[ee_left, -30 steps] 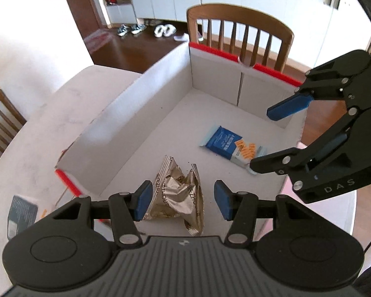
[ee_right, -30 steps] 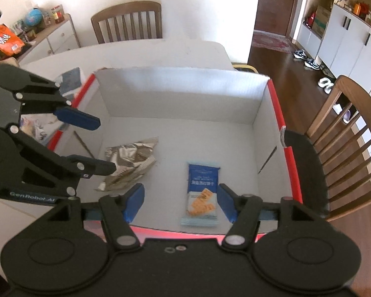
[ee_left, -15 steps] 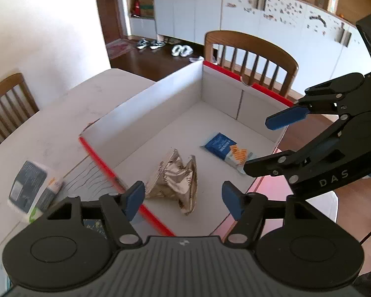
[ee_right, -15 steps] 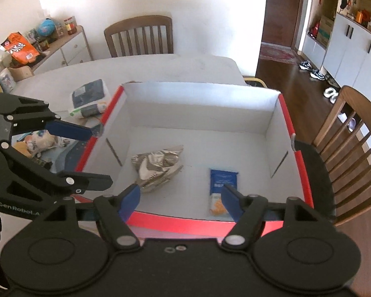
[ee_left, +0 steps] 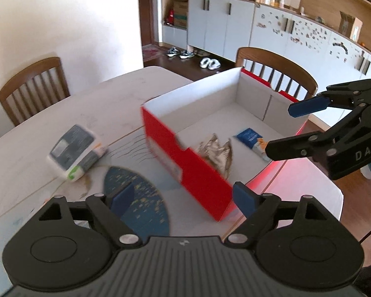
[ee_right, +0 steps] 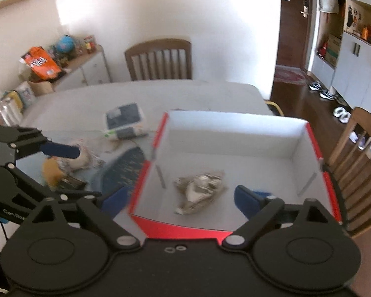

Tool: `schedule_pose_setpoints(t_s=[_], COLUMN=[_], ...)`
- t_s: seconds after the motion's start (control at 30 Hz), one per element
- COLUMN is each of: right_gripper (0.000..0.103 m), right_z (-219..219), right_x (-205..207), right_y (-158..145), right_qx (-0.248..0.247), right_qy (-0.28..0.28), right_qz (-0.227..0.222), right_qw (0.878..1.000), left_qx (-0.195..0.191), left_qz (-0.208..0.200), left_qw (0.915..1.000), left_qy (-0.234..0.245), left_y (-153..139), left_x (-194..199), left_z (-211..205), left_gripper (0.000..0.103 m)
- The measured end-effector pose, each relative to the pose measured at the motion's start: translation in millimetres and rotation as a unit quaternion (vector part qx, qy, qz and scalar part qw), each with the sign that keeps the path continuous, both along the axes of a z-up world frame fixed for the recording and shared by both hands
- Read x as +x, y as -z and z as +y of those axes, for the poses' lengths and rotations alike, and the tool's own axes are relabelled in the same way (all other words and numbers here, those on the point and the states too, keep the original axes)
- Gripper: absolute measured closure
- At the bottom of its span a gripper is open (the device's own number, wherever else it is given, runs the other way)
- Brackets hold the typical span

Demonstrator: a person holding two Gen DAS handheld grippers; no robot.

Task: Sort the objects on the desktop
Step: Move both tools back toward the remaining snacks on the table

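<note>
A red box with a white inside (ee_left: 190, 170) (ee_right: 235, 131) stands on the table. In it lie a crumpled silver foil packet (ee_left: 217, 148) (ee_right: 200, 190) and a blue snack packet (ee_left: 251, 137), which the right wrist view mostly hides behind a finger. My left gripper (ee_left: 183, 198) (ee_right: 74, 173) hangs over the box's near left corner, jaws opening, nothing held. My right gripper (ee_right: 181, 198) (ee_left: 291, 126) hovers above the box's near wall, jaws also opening and empty. A white tissue pack (ee_left: 74, 152) (ee_right: 126, 121) lies on the table left of the box.
A dark blue patterned mat (ee_left: 136, 203) (ee_right: 121, 170) lies beside the box. Blurred snack packets (ee_right: 69, 165) sit on the table at the left. Wooden chairs (ee_left: 32, 86) (ee_right: 160, 59) (ee_left: 277, 69) stand around the table. A sideboard with an orange bag (ee_right: 40, 61) is behind.
Both grippers have drawn back and up from inside the box, and their jaws have spread wider. The left view has swung left, bringing the tissue pack and mat into sight.
</note>
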State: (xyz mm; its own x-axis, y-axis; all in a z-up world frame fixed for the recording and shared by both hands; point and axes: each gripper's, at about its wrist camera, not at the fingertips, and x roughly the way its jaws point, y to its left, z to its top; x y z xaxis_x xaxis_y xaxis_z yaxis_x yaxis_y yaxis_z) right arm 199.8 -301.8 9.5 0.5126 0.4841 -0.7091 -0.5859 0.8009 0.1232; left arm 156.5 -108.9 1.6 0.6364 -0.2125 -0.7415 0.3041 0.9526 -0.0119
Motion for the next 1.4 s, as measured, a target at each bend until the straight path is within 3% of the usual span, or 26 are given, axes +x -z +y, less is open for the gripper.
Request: schedule_pose_setpoints(t_s=[0.07,0.17,0.57,0.8,1.4], right_gripper=[0.004,0.003,0.003,0.003,0.003], right_z=[12,31,89,120,167], right_x=[-6,-14,-42,-54,-71], right_y=[0,1,6,14,41], right_qx=[0.003,0.003,0.013,0.01,-0.01], right_qy=[-0.006,-0.015,-0.027,-0.034,-0.045], right_qz=[-0.002,-0.003,0.001,0.01,0.026], right_qw=[1.0,1.0,1.0,0.999,0.999], left_qx=[0.0,-0.001,-0.013,-0.001,-0.001], left_qz=[-0.001,-0.002,-0.015,-0.021,-0.022], left_qw=[0.9999,0.9997,0.9977,0.9967,0.9968], left_qy=[-0.011,-0.024,-0.065,-0.078,-0.077], left_y=[0,1,3,6,33], left_x=[-8,-20,-58,-68,-68], left_z=[13,34,110,146,197], left_gripper=[0.015,0.0,0.0,0.0,0.0])
